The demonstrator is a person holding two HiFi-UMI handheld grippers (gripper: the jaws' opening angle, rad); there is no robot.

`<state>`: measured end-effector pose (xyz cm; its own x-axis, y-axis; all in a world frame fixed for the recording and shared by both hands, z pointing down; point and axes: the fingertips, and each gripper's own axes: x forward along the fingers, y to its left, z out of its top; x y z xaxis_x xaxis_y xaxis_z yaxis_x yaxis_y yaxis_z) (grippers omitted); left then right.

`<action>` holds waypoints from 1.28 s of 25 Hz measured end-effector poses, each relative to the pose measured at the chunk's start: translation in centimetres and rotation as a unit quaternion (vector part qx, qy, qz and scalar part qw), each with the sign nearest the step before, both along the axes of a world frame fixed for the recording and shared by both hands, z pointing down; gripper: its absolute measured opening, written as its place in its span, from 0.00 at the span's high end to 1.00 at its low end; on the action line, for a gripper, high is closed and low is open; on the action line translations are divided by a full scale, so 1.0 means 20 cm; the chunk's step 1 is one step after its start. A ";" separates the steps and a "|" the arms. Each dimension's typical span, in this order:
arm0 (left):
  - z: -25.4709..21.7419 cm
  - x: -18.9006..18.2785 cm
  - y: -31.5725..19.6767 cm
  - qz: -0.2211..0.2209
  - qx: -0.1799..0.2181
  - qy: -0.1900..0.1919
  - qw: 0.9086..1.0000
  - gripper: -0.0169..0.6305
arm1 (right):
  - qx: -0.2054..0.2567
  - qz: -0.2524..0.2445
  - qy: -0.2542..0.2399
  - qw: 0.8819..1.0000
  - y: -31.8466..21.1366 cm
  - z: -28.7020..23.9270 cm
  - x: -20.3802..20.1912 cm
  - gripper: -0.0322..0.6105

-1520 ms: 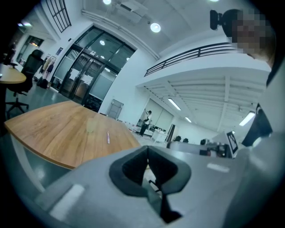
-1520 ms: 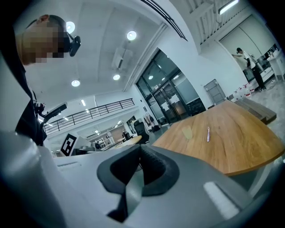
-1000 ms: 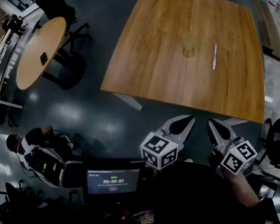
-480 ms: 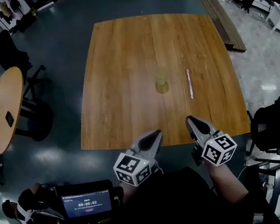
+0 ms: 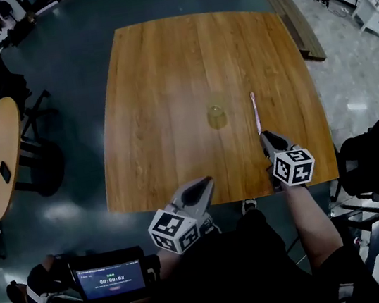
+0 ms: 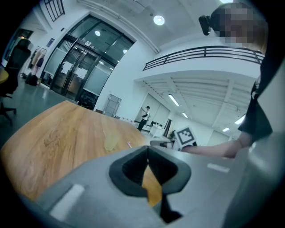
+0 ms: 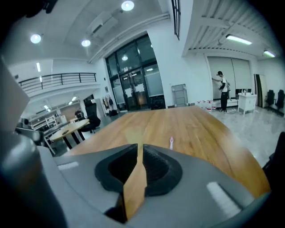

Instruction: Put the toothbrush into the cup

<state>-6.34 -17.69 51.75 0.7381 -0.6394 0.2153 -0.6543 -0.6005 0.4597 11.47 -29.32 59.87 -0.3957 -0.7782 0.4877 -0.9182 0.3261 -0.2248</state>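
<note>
Lying flat on the wooden counter, just right of the clear cup, the toothbrush points lengthwise away from the person, pink tip farthest. The right claw hovers at its near end, jaws together and empty. The left claw is likewise closed at the counter's near edge. The head view shows the brush whole; the right gripper view shows only its far tip.

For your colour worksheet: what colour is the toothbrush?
Pale pink toothbrush, clearest in the head view.
</note>
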 end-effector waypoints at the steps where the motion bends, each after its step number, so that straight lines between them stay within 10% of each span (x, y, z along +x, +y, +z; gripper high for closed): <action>1: 0.00 0.01 -0.01 -0.004 0.000 0.000 1.000 0.97 | -0.016 0.001 0.019 1.000 -0.07 0.07 0.05 0.88; 14: 0.12 -0.07 -0.12 -0.115 -0.040 -0.006 0.993 0.97 | -0.189 -0.036 0.135 0.972 -0.59 0.69 0.20 0.83; 32: 0.16 -0.09 -0.11 -0.159 -0.061 0.014 0.985 0.97 | -0.263 -0.011 0.137 0.955 -0.66 0.80 0.17 0.84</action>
<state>-8.12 -19.92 54.86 0.5117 -0.8101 0.2863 -0.7861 -0.3070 0.5364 14.92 -42.56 75.81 -0.2106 -0.3898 0.8965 -0.9605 0.2530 -0.1156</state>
